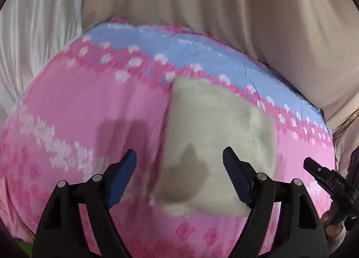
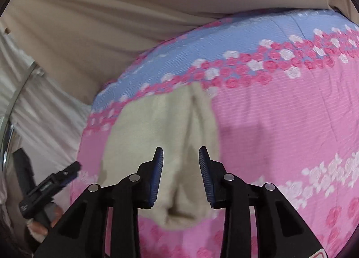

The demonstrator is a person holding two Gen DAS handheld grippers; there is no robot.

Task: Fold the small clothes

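Cream cloth [image 1: 215,136] on pink bedspread [image 1: 94,101].

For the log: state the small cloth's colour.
Plain cream cloth, clearest in right wrist view.

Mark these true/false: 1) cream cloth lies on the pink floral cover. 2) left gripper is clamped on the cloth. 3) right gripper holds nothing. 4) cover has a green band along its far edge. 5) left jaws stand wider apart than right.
1) True: the cream cloth lies on the pink floral cover.
2) False: the left gripper is open above it, nothing pinched.
3) True: the right gripper is open and empty.
4) False: that band is blue.
5) True.
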